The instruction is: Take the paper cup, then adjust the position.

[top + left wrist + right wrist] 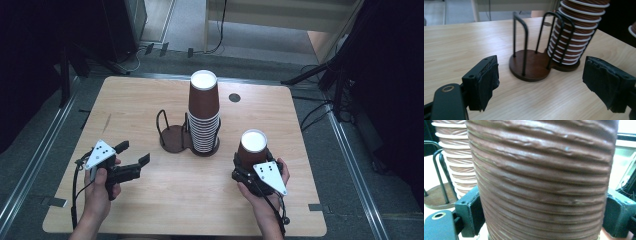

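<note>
The right gripper (248,161), lower right, clamps a brown cup (252,145). The left gripper (134,153), lower left, gapes wide above the desk (150,200), holding nothing.

A black two-jaw left gripper (134,153) and a matching black right gripper (252,159) are carried, each topped by a grey three-cornered plate dotted with small dark holes. Thin black cables are trailed behind. Jaws are faced with dark, slightly frayed padding (489,82).
</note>
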The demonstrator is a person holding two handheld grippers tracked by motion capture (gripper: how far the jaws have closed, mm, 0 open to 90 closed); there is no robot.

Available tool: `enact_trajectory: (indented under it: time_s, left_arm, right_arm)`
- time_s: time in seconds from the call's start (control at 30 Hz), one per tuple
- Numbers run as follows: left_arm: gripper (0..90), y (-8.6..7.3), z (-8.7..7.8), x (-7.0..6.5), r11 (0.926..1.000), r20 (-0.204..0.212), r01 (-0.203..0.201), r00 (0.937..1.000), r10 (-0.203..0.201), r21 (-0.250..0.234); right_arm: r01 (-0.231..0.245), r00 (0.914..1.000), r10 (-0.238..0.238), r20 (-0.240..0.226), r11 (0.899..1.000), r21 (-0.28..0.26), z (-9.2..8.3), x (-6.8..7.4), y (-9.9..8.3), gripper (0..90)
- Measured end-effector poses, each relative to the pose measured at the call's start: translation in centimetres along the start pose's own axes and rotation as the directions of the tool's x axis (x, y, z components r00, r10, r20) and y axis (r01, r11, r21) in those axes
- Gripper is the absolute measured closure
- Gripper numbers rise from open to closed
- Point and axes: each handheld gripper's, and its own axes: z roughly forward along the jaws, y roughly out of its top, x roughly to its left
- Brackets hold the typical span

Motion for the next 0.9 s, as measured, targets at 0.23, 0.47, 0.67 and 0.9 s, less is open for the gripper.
enact_trajectory:
  time_s: [0.23,0.47,0.67,0.9]
  left_arm:
    - [13.9,0.2,0.4,-1.9,0.9988,0.058,-0.044,0.9974,0.042,0.022]
    - [13.6,0.3,0.8,-3.5,0.997,0.099,-0.07,0.9929,0.066,0.034]
    - [12.8,0.4,0.8,-4.0,0.9966,0.117,-0.076,0.9905,0.072,0.03]
    - [12.9,0.6,0.9,-4.6,0.996,0.136,-0.082,0.9877,0.076,0.036]
  right_arm:
    - [0.03,0.9993,-0.03,-0.024,0.999,-0.012,-0.4,1.3,-0.1,10.2]
    - [0.051,0.9976,-0.053,-0.045,0.998,-0.031,-1.0,2.6,0.1,10.1]
    - [0.073,0.9957,-0.075,-0.055,0.997,-0.039,-1.1,3.3,0.2,10.2]
    - [0.118,0.9912,-0.12,-0.056,0.992,-0.039,-1.1,4.1,0.0,10.2]
